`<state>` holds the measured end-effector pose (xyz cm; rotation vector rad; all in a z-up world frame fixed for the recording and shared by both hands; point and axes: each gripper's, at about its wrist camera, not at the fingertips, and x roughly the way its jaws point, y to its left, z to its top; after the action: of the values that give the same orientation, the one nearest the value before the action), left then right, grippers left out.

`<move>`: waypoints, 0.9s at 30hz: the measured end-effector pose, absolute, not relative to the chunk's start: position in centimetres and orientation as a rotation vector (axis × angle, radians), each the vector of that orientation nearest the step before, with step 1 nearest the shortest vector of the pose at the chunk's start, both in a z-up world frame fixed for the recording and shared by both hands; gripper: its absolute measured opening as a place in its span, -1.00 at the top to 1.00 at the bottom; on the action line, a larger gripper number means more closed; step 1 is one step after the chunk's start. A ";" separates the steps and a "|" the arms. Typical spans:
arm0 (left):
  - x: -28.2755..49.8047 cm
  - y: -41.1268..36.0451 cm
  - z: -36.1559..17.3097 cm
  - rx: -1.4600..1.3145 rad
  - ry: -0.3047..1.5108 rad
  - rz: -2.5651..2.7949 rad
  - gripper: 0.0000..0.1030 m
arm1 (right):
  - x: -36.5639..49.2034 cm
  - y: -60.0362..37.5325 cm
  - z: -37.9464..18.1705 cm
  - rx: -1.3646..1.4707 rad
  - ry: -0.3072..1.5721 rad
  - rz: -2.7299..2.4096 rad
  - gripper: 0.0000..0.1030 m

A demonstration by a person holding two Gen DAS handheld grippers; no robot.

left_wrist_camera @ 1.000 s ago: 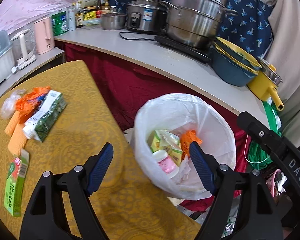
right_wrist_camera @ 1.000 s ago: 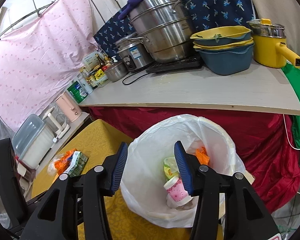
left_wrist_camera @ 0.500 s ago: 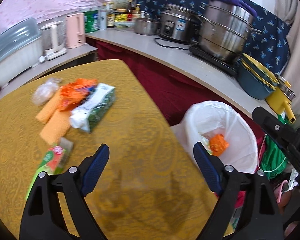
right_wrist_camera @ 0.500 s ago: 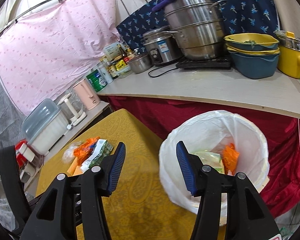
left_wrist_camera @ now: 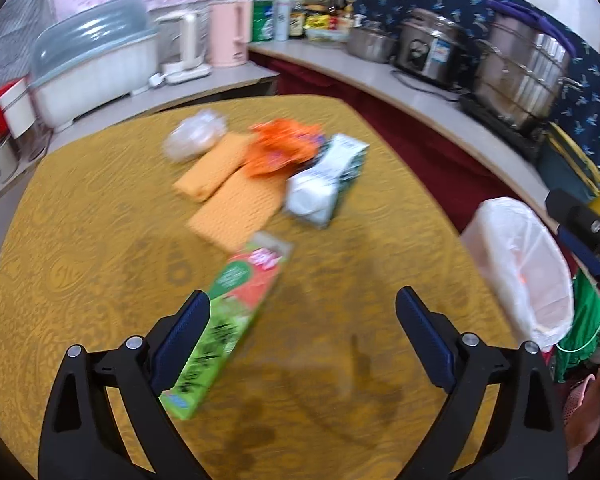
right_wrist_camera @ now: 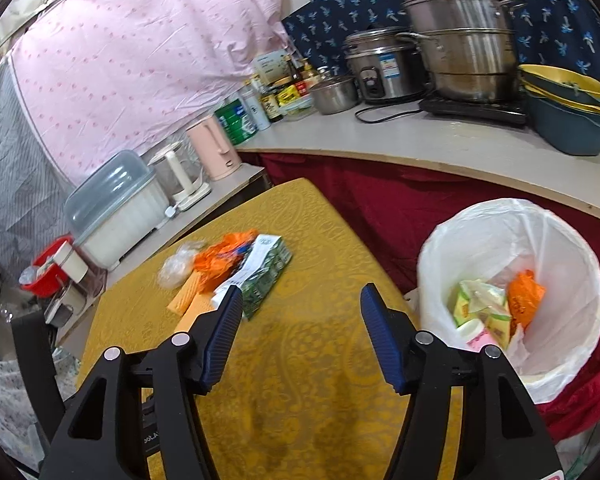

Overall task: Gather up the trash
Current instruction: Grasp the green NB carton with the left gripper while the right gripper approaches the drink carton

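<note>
**Swinging back from the bin to the counter**

Turning away from the lined bin (right_wrist_camera: 512,288), we now face the remaining trash: the green carton (left_wrist_camera: 228,320) lies just ahead of our left gripper (left_wrist_camera: 302,336). Both left and right gripper (right_wrist_camera: 300,334) fingers are wide, empty.

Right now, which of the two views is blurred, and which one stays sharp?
Left wrist view: motion blur smears the green carton and orange wrapper; the left tool itself looks sharp. Right wrist view: mostly crisp, trash in the white bin readable; fisheye bends the counter edge.
</note>
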<state>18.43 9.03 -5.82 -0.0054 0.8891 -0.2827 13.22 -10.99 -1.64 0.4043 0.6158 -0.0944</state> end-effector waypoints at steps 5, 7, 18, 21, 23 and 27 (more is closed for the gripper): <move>18.8 12.2 -8.2 0.006 0.935 -0.233 -0.75 | 15.0 -7.5 -2.6 0.374 0.651 -0.053 -0.16; 18.9 13.2 -9.1 0.009 0.950 -0.219 -0.75 | 15.7 -6.4 -3.0 0.365 0.664 -0.040 -0.16; 20.5 15.9 -12.2 -0.061 1.016 -0.236 -0.73 | 19.8 -2.3 -5.9 0.319 0.746 -0.010 -0.16; 21.0 16.3 -12.4 -0.094 1.022 -0.265 -0.59 | 21.0 -1.7 -6.6 0.306 0.763 -0.009 -0.16; 21.2 16.2 -12.3 -0.096 1.020 -0.285 -0.42 | 21.6 -1.5 -7.0 0.300 0.770 -0.010 -0.17; 21.7 16.1 -11.8 -0.090 1.013 -0.318 0.06 | 23.6 -0.9 -7.8 0.291 0.789 -0.017 -0.26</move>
<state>21.68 16.10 -11.77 -0.0897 1.0128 -0.3181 23.57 -0.95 -7.81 0.2907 0.7888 -0.0165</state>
